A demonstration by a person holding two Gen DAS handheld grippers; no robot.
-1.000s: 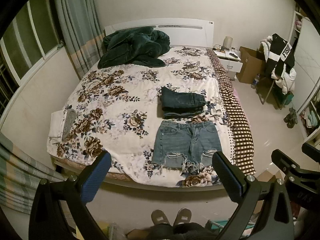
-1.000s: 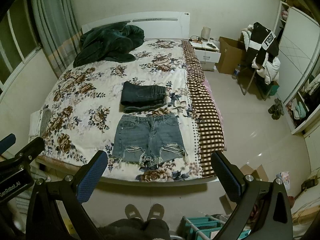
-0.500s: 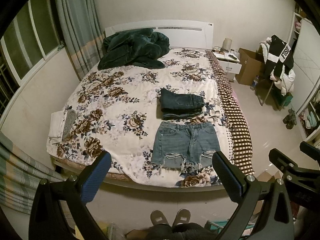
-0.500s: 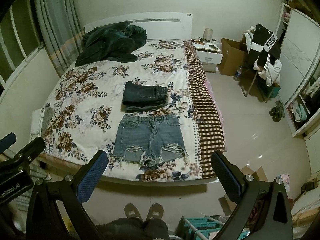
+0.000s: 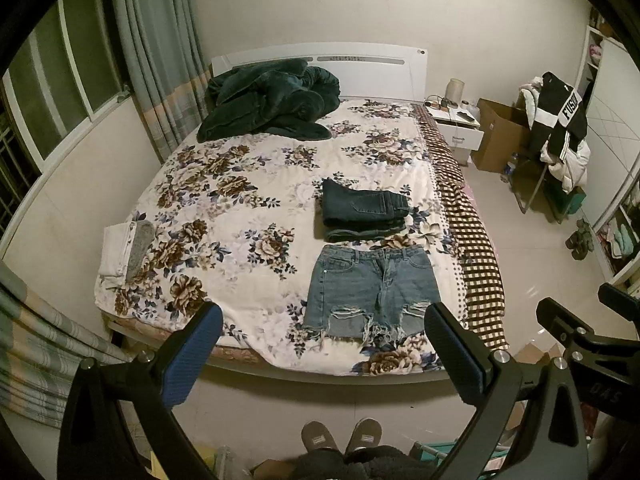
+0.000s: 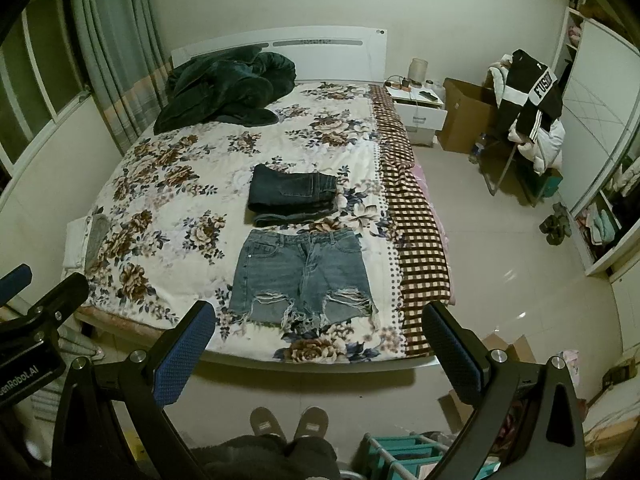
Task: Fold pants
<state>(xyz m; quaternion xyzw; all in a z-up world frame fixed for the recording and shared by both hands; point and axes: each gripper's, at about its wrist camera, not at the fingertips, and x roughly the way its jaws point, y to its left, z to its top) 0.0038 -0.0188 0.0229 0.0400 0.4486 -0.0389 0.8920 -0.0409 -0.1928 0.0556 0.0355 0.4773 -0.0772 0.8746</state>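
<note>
Denim shorts (image 5: 370,290) lie flat, unfolded, near foot edge of floral bed (image 5: 224,216). Folded dark jeans (image 5: 364,210) just beyond waistband, apart from it. Left gripper (image 5: 322,354) and right gripper (image 6: 320,354) hang short of bed, jaws spread wide, holding nothing.

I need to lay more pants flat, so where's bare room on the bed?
Free: the floral bedspread between the green blanket and light denim shorts. Crowded: the right strip, where folded dark jeans lie behind the shorts.
</note>
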